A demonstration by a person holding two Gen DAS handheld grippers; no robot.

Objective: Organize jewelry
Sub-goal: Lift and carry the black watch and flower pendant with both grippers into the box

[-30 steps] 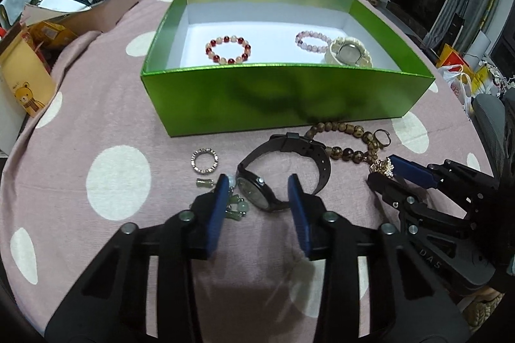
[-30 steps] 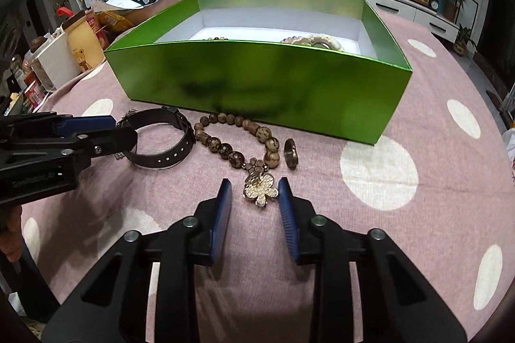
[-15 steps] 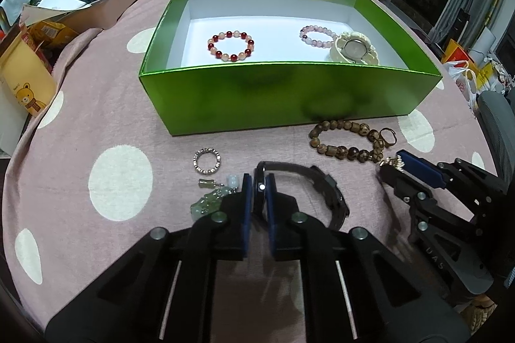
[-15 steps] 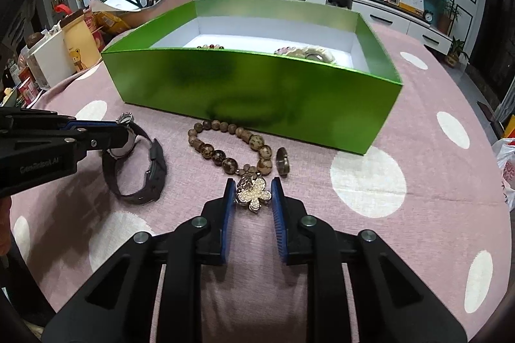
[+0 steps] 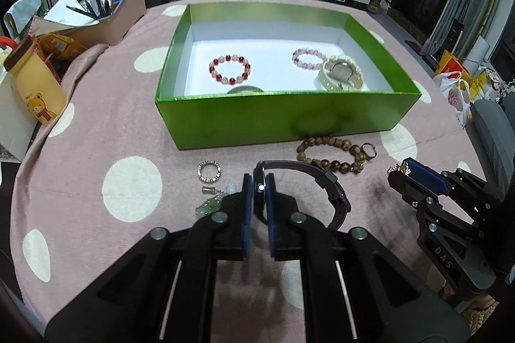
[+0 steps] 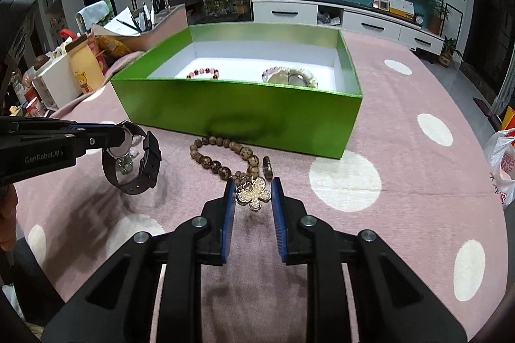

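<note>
My left gripper is shut on the face of a black watch and holds it above the cloth; the watch hangs from it in the right wrist view. My right gripper is shut on a gold flower brooch, lifted just off the table. The green box stands ahead, holding a red bead bracelet, a pink bead bracelet and a cream watch. A brown bead bracelet lies in front of the box.
A silver ring and a green jade pendant lie left of my left gripper. A dark ring lies by the brown beads. A yellow bear bottle and a pen holder stand at the far left.
My left gripper shut on the black watch and lifted it. My right gripper shut on the flower brooch and raised it off the cloth.
</note>
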